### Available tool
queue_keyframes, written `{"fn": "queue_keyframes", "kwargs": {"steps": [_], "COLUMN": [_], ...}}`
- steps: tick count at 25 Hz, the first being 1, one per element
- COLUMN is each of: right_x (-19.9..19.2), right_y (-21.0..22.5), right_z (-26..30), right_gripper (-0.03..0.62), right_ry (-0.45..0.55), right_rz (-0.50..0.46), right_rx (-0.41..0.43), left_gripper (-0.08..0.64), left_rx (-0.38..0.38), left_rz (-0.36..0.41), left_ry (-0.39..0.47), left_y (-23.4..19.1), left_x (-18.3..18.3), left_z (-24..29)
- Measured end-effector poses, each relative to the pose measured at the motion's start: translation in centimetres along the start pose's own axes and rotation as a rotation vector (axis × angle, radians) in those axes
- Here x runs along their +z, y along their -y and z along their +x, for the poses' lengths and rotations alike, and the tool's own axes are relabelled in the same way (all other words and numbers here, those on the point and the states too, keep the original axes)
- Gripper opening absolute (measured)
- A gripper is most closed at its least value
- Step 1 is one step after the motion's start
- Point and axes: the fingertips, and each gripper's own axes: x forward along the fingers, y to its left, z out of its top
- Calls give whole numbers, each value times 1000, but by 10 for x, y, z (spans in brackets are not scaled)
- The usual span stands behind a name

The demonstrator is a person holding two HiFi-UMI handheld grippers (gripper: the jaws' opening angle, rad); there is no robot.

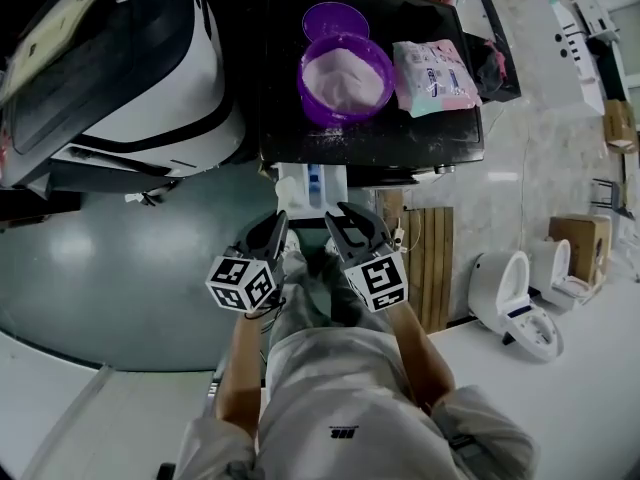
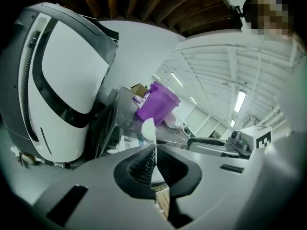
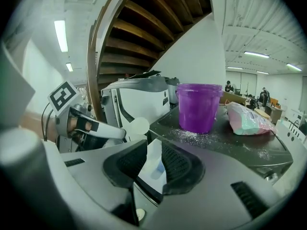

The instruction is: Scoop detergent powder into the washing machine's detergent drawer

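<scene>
Scooping looks hardly started: your left gripper (image 2: 154,152) is clenched on the white scoop (image 2: 148,128), low beside the open detergent drawer (image 1: 318,180). The purple powder tub (image 1: 345,73) waits on the washer top (image 1: 400,138). Your right gripper (image 3: 149,152) is released and empty.

Free path to drawer (image 1: 318,186) below tub (image 1: 345,73)

At the head view's right edge stand two white toilets (image 1: 520,303), with a cardboard box (image 1: 585,233) just above them. A wooden staircase (image 3: 144,28) fills the right gripper view's top centre.
</scene>
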Motion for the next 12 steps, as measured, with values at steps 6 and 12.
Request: {"fn": "queue_keyframes", "kwargs": {"steps": [6, 12], "right_x": [-13, -23], "right_y": [-1, -1], "right_z": [5, 7], "right_gripper": [95, 95], "right_ry": [-25, -40], "right_rz": [23, 30], "right_rx": [11, 11], "left_gripper": [15, 15], "left_rx": [54, 97], "left_rz": [76, 143], "left_ry": [-81, -137], "left_y": [-8, -14], "left_x": [-18, -28], "left_z": [11, 19]}}
